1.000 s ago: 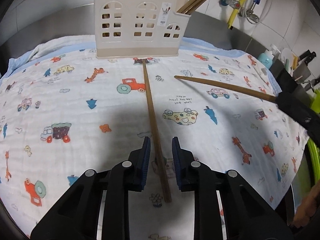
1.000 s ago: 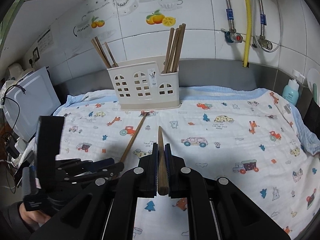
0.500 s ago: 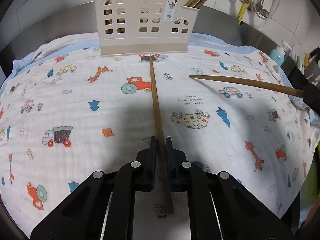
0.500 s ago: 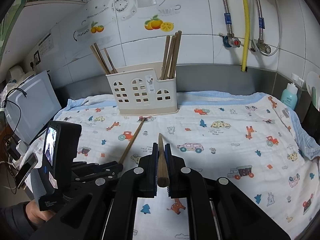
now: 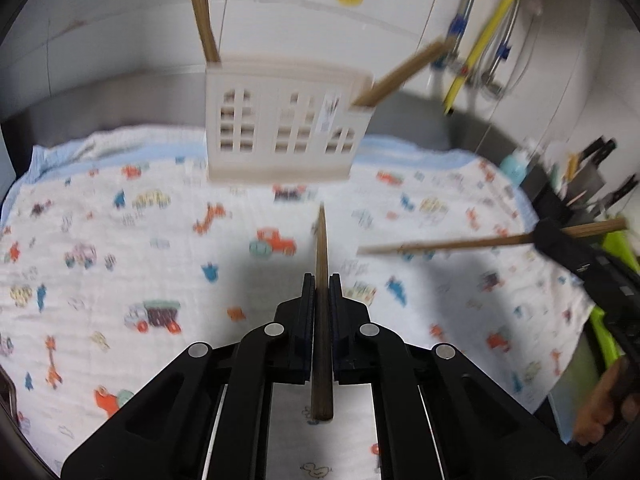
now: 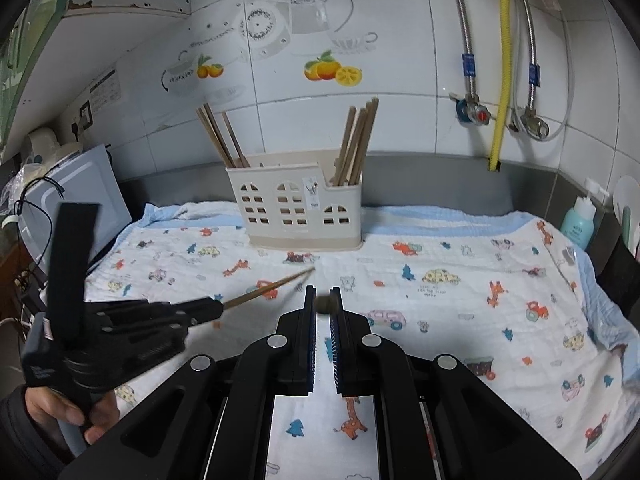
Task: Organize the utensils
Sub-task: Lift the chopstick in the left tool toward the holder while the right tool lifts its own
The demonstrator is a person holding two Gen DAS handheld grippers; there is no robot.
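Each gripper pinches one brown wooden chopstick: left gripper lengthwise, right gripper end-on, both aimed at the cream plastic holder ahead for insertion.

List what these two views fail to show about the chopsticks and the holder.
- Left wrist view: motion blur smears the holder; the sticks in it cannot be counted.
- Right wrist view: the right tool shows its chopstick end-on only, length hidden.
- Right wrist view: the left tool covers the rear of its chopstick.
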